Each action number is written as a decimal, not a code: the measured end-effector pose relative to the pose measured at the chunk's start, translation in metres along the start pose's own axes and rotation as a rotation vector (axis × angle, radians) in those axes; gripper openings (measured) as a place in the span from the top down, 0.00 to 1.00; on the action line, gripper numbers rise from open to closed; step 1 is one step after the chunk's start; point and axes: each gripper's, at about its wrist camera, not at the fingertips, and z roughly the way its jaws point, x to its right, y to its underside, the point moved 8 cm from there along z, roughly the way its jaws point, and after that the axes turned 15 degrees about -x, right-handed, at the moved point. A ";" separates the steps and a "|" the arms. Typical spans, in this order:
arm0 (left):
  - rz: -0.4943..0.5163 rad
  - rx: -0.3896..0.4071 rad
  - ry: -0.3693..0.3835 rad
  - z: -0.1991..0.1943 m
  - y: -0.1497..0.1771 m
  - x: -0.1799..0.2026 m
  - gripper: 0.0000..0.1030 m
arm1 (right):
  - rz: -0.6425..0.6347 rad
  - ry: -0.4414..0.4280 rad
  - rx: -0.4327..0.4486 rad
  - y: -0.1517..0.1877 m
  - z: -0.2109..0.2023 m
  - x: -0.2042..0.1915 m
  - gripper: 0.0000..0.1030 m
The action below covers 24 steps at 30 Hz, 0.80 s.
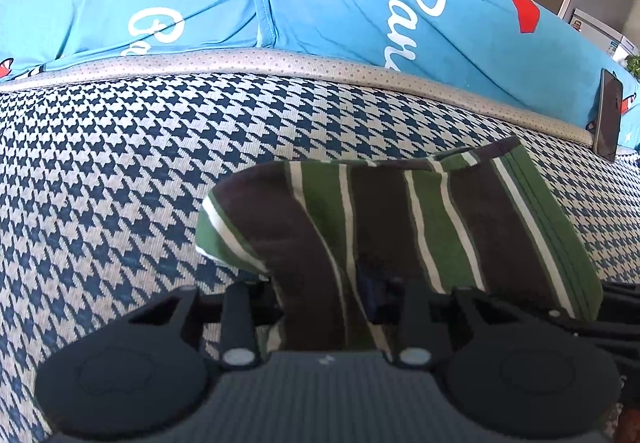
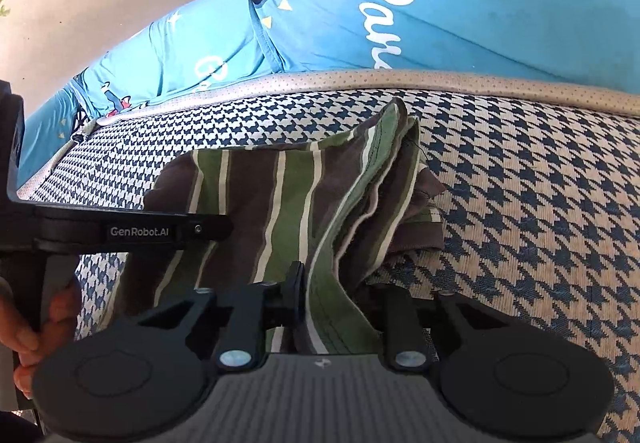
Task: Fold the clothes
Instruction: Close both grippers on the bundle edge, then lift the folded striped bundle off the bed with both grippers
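On the houndstooth seat: the striped garment (image 1: 400, 227) lies folded into a thick bundle on the sofa cushion (image 1: 100, 183), in front of the blue backrest cover (image 1: 180, 3).
Left gripper (image 1: 324, 307): fabric drapes over the space between my fingers and hides their tips, so I cannot tell whether they are clamped or apart.
Right gripper (image 2: 332, 307): the left finger (image 2: 296, 283) shows beside a green hem; the other is buried under cloth, so I cannot tell its state either.
Hidden layers: in the right wrist view the stacked edges of the bundle fan out, and what lies beneath them is out of sight.
Cut off: white script on the cover reads only "Par…", cropped by the cushion edge.
Readable: "GenRobot.AI" on the left gripper's handle (image 2: 140, 231).
Phone (image 1: 610, 115): leans dark-screened against the cover at the right.
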 end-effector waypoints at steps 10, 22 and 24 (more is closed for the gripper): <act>0.059 0.050 -0.063 -0.002 0.001 0.012 0.77 | 0.038 0.001 0.014 -0.002 0.004 0.004 0.78; 0.106 0.177 -0.192 -0.043 0.010 0.030 0.84 | -0.067 0.062 0.120 -0.006 -0.028 -0.015 0.82; 0.102 0.178 -0.202 -0.048 0.016 0.030 0.84 | -0.079 0.065 0.130 -0.005 -0.034 -0.018 0.82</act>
